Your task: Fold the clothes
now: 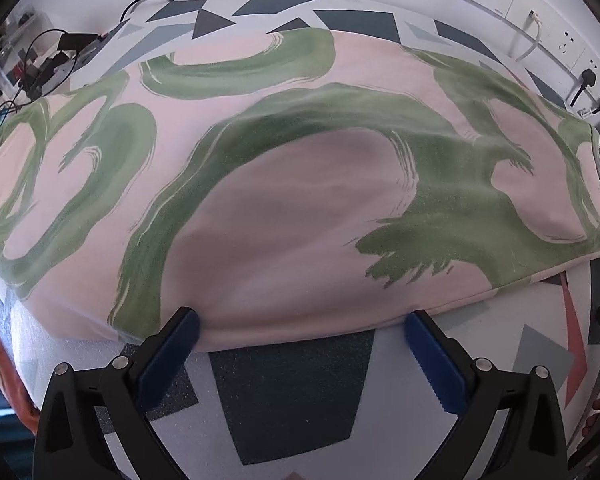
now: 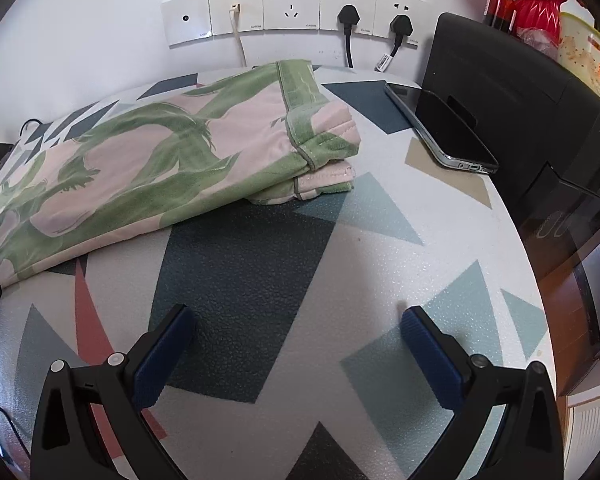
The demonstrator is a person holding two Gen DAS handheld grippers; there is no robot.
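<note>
A folded pink garment with green brush-stroke print [image 1: 300,184] lies flat across the patterned table mat [image 1: 292,392]. In the left wrist view my left gripper [image 1: 302,326] stands open, its blue pads [image 1: 180,344] right at the garment's near folded edge, with nothing between them. In the right wrist view the same garment [image 2: 172,160] lies up and to the left, its hemmed ends stacked at the right. My right gripper [image 2: 298,322] is open over bare mat [image 2: 300,360], well short of the cloth.
A wall socket strip [image 2: 292,12] with plugs and cables runs behind the table. A phone [image 2: 440,128] leans on a black box [image 2: 508,92] at the right table edge. Red bottles [image 2: 536,4] stand behind it. Cables and chargers [image 1: 52,60] crowd the far left.
</note>
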